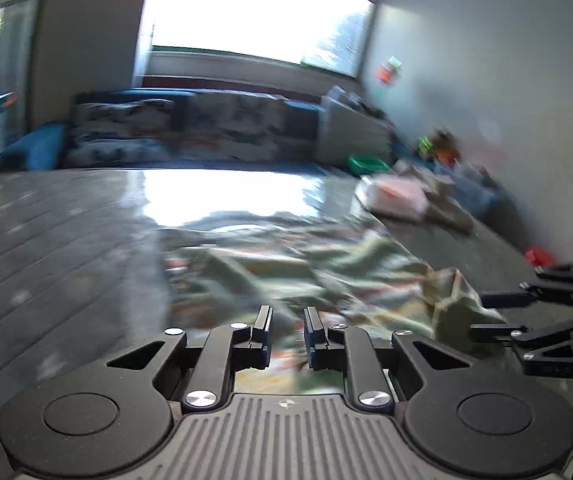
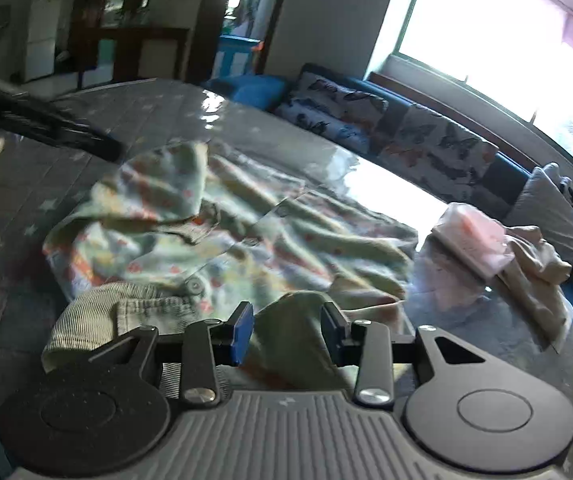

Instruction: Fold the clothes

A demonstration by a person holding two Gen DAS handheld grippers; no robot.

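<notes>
A pale green patterned garment (image 2: 222,236) with buttons and ribbed cuffs lies crumpled on the dark glossy table (image 2: 134,104). It also shows blurred in the left wrist view (image 1: 306,276). My right gripper (image 2: 286,332) is open, with a fold of the garment between its jaws. My left gripper (image 1: 286,336) is open just above the garment's near edge, nothing held. The right gripper (image 1: 498,314) shows at the right of the left wrist view, by a raised corner of the cloth. The left gripper shows as a dark blurred shape (image 2: 98,142) near the garment's far left.
A folded pink-and-white item (image 2: 470,240) and a beige cloth (image 2: 538,268) lie at the table's far right. A butterfly-print sofa (image 2: 406,132) stands behind the table under a bright window. Toys and a green bowl (image 1: 366,164) sit by the wall.
</notes>
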